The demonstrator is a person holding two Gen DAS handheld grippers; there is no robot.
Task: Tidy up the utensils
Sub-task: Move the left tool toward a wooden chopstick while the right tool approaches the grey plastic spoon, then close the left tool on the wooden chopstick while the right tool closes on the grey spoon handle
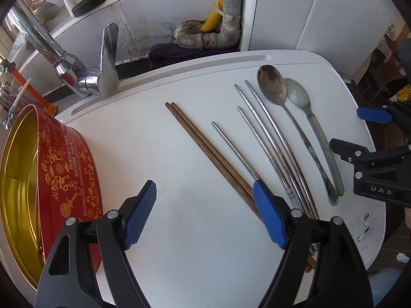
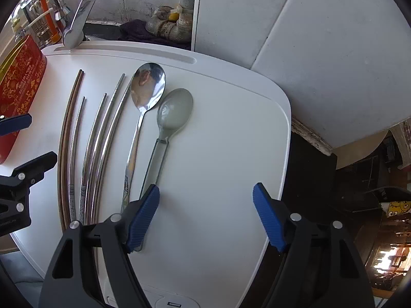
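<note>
On a white board point(image 1: 179, 231) lie a pair of wooden chopsticks point(image 1: 205, 151), several steel chopsticks point(image 1: 264, 133), a steel spoon point(image 1: 273, 87) and a grey plastic spoon point(image 1: 298, 96). My left gripper point(image 1: 205, 213) is open and empty above the board, its right finger over the chopstick handles. My right gripper point(image 2: 205, 215) is open and empty; its left finger hangs over the grey spoon's point(image 2: 174, 111) handle end, next to the steel spoon point(image 2: 147, 87). The right gripper also shows at the right edge of the left wrist view point(image 1: 359, 133).
A red and gold tin point(image 1: 51, 179), open with a gold inside, stands at the board's left edge. A chrome tap point(image 1: 102, 71) and a grey pipe point(image 1: 228, 25) stand behind the board. The board's right edge point(image 2: 285, 154) drops off to a dark floor.
</note>
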